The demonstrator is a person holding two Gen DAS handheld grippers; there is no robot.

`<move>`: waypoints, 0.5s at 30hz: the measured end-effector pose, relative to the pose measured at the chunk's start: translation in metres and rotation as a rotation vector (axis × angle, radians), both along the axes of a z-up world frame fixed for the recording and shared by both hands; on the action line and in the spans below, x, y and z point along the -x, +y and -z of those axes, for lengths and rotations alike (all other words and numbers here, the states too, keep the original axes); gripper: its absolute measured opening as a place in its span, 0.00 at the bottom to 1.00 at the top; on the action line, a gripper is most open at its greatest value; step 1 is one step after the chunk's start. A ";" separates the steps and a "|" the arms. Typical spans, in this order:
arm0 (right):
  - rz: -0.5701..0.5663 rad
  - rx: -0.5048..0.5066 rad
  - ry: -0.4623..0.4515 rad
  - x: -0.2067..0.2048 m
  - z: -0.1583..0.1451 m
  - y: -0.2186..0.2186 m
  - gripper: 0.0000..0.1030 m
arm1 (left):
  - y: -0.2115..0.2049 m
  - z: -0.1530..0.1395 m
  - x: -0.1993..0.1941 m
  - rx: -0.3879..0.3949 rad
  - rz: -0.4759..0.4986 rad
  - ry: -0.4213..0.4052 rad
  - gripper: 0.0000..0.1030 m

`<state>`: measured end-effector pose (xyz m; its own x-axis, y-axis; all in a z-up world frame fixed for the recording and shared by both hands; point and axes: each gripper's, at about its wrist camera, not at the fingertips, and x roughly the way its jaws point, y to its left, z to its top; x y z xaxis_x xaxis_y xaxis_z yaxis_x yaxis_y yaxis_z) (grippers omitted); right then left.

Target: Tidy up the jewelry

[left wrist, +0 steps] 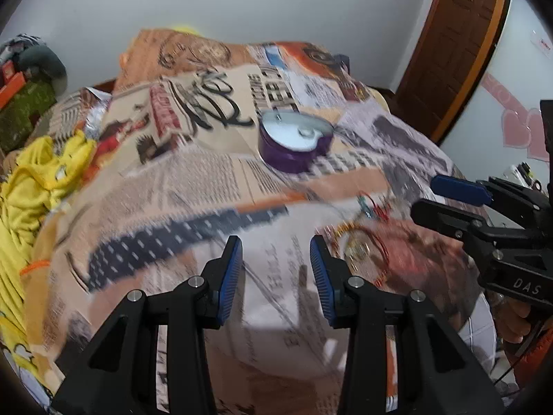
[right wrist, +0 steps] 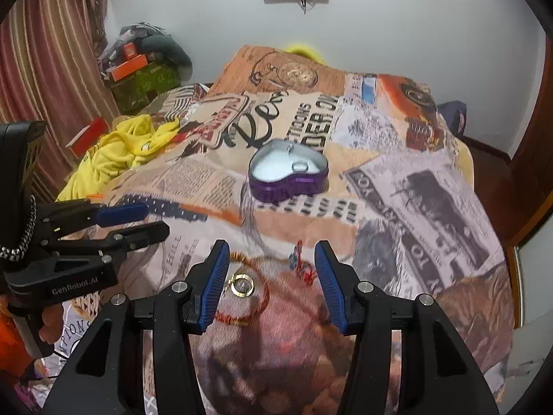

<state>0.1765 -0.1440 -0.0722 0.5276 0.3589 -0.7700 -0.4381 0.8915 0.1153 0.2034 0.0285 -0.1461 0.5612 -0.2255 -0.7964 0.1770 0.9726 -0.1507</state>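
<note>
A purple heart-shaped tin (right wrist: 288, 173) sits open on the newspaper-print bedspread (right wrist: 432, 207), white-lined, with its lobes toward the right gripper's camera and its point toward the far wall. A small silvery piece (right wrist: 300, 166) lies inside, near the right lobe. Closer in, a gold ring (right wrist: 242, 285) lies flat within the loop of a red-and-gold cord bracelet (right wrist: 257, 295), and a red-and-blue thread bracelet (right wrist: 302, 263) lies just beside them. The right gripper (right wrist: 272, 283) hovers above these with jaws apart, holding nothing. The left gripper (left wrist: 276, 276), also spread and empty, hangs just left of the jewelry. A yellow garment (right wrist: 117, 152) lies crumpled at the bed's left.
</note>
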 end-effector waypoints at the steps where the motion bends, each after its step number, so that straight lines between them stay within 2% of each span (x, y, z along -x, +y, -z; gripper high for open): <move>1: 0.000 0.000 0.004 0.002 0.001 0.000 0.46 | -0.003 0.003 0.002 0.005 0.009 0.012 0.39; 6: 0.005 0.010 0.029 0.008 0.010 -0.002 0.46 | -0.020 0.016 0.009 -0.004 0.047 0.033 0.39; 8: 0.005 0.011 0.039 0.008 0.013 -0.003 0.46 | -0.023 0.018 0.011 0.000 0.050 0.022 0.34; 10: 0.003 0.014 0.044 0.008 0.015 -0.004 0.46 | -0.026 0.020 0.011 0.007 0.059 0.025 0.23; 15: 0.000 0.020 0.049 0.006 0.018 -0.003 0.46 | -0.030 0.027 0.009 0.001 0.059 0.037 0.16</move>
<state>0.1701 -0.1469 -0.0903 0.4893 0.3435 -0.8016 -0.4326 0.8937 0.1189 0.1947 -0.0016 -0.1728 0.5170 -0.2580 -0.8162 0.2286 0.9605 -0.1588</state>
